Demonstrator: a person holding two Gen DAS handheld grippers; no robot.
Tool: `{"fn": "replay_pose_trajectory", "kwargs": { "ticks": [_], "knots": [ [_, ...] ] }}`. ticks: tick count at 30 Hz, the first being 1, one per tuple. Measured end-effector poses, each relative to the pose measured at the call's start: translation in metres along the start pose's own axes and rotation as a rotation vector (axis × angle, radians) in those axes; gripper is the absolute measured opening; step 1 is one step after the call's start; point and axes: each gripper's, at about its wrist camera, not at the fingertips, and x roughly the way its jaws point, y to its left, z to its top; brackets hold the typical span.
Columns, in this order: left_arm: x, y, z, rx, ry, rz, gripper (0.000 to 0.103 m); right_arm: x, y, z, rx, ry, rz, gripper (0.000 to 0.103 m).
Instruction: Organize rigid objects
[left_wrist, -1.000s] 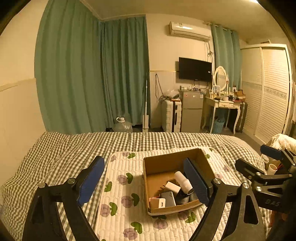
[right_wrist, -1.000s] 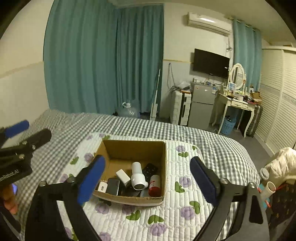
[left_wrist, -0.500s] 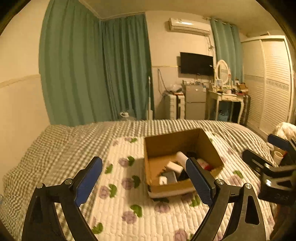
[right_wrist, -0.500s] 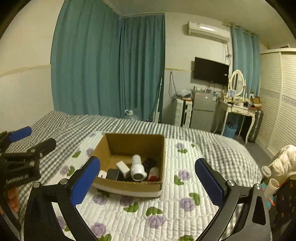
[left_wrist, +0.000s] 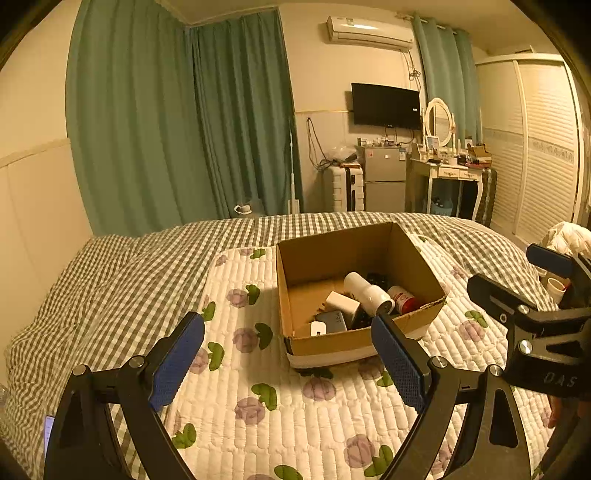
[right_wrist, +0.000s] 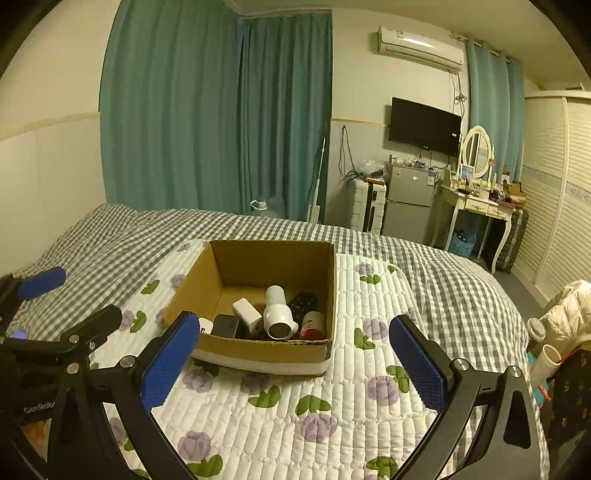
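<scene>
An open cardboard box (left_wrist: 413, 254) (right_wrist: 273, 262) stands on a white quilted mat with purple flowers (left_wrist: 258, 391) (right_wrist: 332, 406) on the bed. Inside lie a white cylindrical device (left_wrist: 364, 291) (right_wrist: 277, 314), a white charger block (left_wrist: 341, 303) (right_wrist: 246, 312), a dark flat device (left_wrist: 330, 319) (right_wrist: 226, 325), a red can (left_wrist: 404, 298) (right_wrist: 313, 324) and a black remote (right_wrist: 303, 302). My left gripper (left_wrist: 288, 360) is open and empty, short of the box. My right gripper (right_wrist: 295, 363) is open and empty before the box's near wall; it also shows in the left wrist view (left_wrist: 517, 291).
The grey checked bedspread (left_wrist: 110, 280) (right_wrist: 110, 236) surrounds the mat. Beyond the bed stand green curtains (left_wrist: 177, 122), a small fridge (left_wrist: 380, 181), a dressing table (left_wrist: 450, 173) and a wardrobe (left_wrist: 543, 147). A white jacket (right_wrist: 569, 314) and cups (right_wrist: 546, 362) lie at the right.
Both grippers have dropped lower and come closer to the mat and box; the box now looks larger. Both stay open and empty.
</scene>
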Motion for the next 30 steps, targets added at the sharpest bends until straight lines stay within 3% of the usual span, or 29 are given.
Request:
{"fn": "replay_pose_trajectory", "kwargs": {
  "ticks": [30],
  "knots": [
    [0.004, 0.006, 0.004, -0.014, 0.011, 0.016, 0.094, 0.004, -0.009, 0.005, 0.004, 0.011, -0.05, 0.103]
  ]
}}
